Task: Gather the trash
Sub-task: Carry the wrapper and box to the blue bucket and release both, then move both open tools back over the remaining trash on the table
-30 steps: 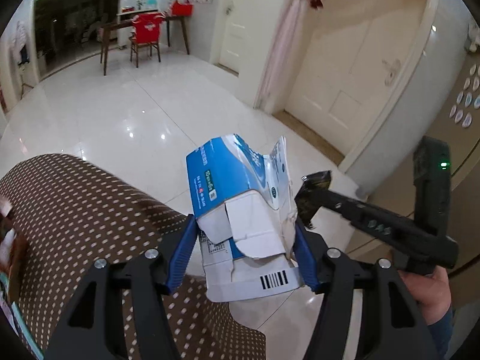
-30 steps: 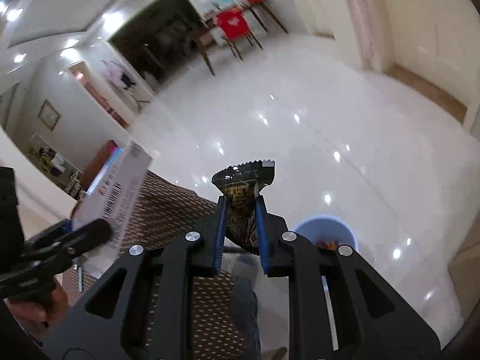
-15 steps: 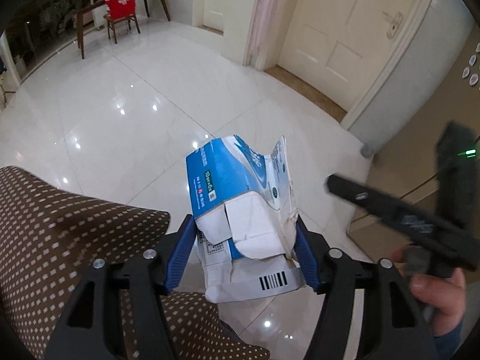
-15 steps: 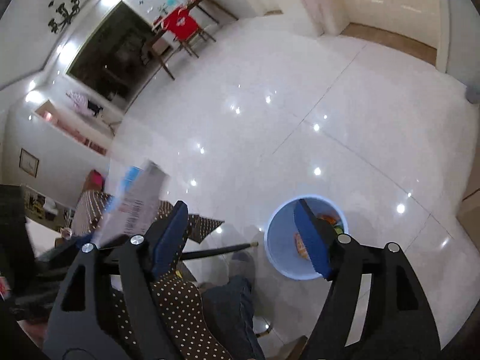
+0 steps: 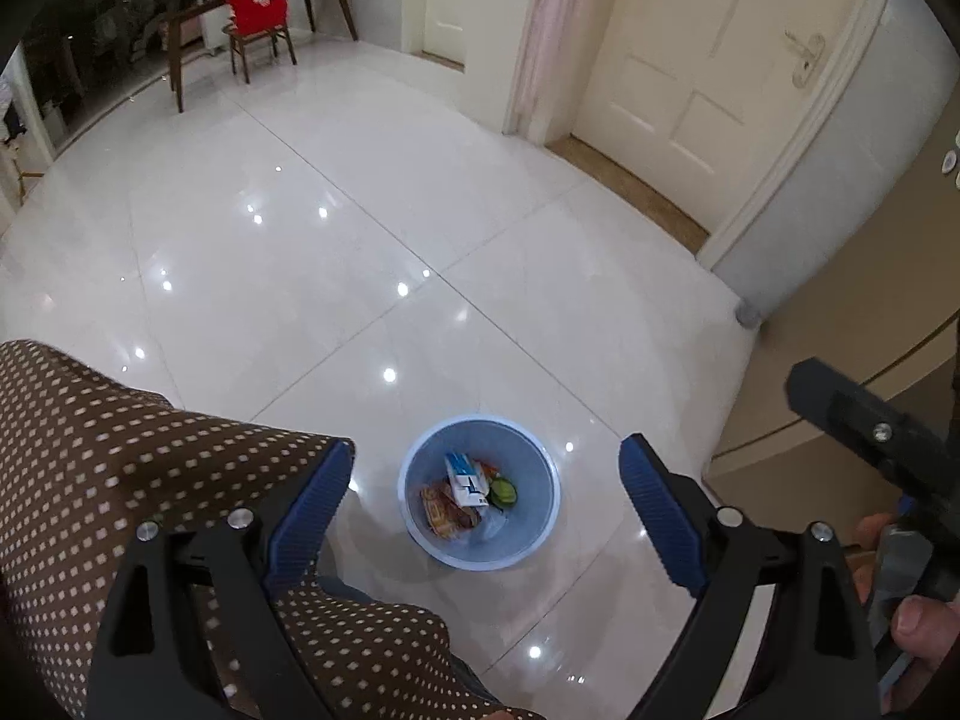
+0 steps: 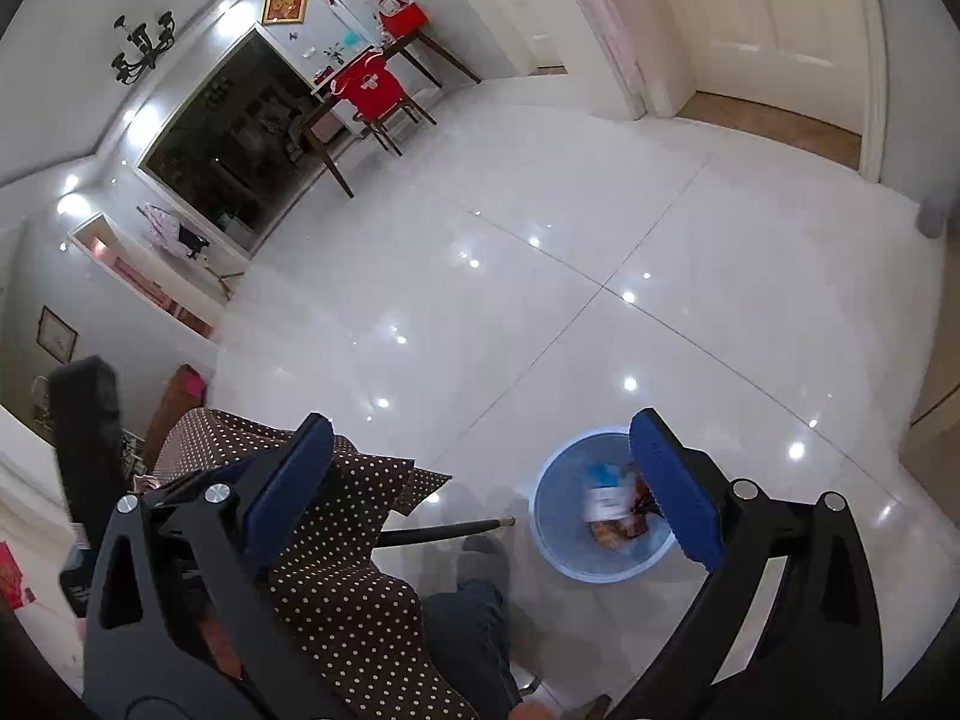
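A light blue bin (image 5: 537,519) stands on the white tiled floor beside the table. Inside it lie a blue and white carton (image 5: 465,477), an orange wrapper (image 5: 441,510) and a green scrap (image 5: 504,489). My left gripper (image 5: 483,450) hangs above the bin, its jaws opening with nothing between them. My right gripper (image 6: 480,420) is also opening and empty, with the bin (image 6: 600,577) under its right finger and the carton (image 6: 603,495) showing inside. One black finger (image 5: 870,432) of the right gripper and a person's hand (image 5: 912,618) sit at the right edge of the left wrist view.
A brown tablecloth with white dots (image 5: 120,450) hangs over the table corner at the left. A person's jeans leg (image 6: 468,618) and a black table leg (image 6: 444,531) are next to the bin. A red chair (image 5: 258,6) and white doors (image 5: 720,72) stand far off.
The left gripper has let go of the blue and white carton, which now lies in the bin. The right gripper dropped its dark wrapper earlier. Both jaws spread wide and both views tipped down.
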{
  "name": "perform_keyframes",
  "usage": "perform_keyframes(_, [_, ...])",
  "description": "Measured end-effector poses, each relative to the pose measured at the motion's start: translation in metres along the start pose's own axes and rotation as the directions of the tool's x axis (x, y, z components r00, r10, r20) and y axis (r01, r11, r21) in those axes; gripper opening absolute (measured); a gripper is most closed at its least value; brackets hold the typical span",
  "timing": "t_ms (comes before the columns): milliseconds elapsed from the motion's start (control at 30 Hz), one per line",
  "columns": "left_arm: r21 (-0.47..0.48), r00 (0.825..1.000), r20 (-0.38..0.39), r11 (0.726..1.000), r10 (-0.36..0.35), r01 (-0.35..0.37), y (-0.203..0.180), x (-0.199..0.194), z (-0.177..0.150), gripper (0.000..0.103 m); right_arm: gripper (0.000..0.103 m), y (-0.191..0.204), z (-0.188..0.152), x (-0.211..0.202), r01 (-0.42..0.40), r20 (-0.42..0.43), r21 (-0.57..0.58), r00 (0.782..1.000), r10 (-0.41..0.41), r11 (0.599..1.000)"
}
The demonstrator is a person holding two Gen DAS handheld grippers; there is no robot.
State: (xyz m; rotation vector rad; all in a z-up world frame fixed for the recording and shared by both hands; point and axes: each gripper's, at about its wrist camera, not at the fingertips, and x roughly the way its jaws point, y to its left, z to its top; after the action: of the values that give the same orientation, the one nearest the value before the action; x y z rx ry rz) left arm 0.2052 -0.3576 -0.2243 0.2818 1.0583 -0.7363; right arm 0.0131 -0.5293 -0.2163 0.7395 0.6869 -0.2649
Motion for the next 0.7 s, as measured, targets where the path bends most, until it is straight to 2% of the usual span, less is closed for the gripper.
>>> perform_keyframes(333, [-0.039, 0.99, 0.143, 0.999, 0.015, -0.009, 0.015, -0.073, -0.019, 0.089, 0.097, 0.044, -0.007, -0.015, 0.021, 0.037, -0.071, 0.999, -0.019, 0.997])
perform_keyframes(700, [-0.079, 0.956, 0.288, 0.996, 0.053, -0.031, 0.043, -0.15, -0.049, 0.091, 0.097, 0.115, -0.019, -0.03, 0.021, 0.092, -0.223, 0.996, -0.001, 0.975])
